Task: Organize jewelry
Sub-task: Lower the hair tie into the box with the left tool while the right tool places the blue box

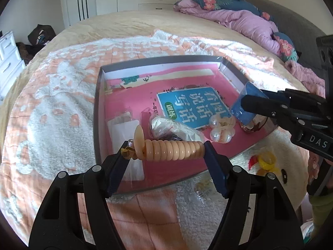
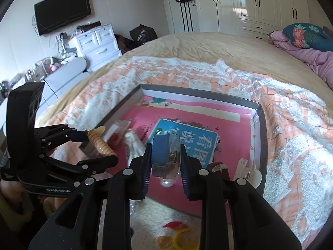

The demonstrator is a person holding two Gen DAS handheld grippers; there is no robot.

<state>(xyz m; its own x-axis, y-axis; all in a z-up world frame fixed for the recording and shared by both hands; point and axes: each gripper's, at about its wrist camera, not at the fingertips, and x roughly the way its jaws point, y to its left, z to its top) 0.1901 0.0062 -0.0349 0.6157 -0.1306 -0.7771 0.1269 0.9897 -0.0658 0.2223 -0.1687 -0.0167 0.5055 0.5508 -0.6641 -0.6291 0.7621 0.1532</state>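
Holding 1 item each, both grippers hung over the near edge of the tray (image 1: pixel 97 104), which lay on the blanket (image 1: pixel 52 104) on the bed.

Left gripper (image 1: pixel 166 148): jaws stood wide but clamped on the coil (image 1: pixel 172 149), a peach spiral band, pinched end to end. Coil's long axis ran left-right across the jaws, level, at right angles to the fingers; its looser end flared up at the left pad. In the right wrist view the coil (image 2: pixel 101 143) sat at the tray's near-left corner, above the flat clear packets (image 1: pixel 124 125) lying there.

Right gripper (image 2: pixel 165 158): jaws drawn close, clamped on a small clear box (image 2: pixel 166 156) with a blue side. Box's long axis ran along the fingers, pointing away and down toward the tray floor. From the left wrist view it hung over the tray's right side, near the right wall.

Key relation: tray lay ahead of and below both grippers. The left was nearer the left half, the right nearer the right half. Pearl clip (image 1: pixel 221 129) rested on the tray floor between the 2, nearer the box.

Judgement: next move was probably a lowering into the tray. Coil would likely spring back when let go.
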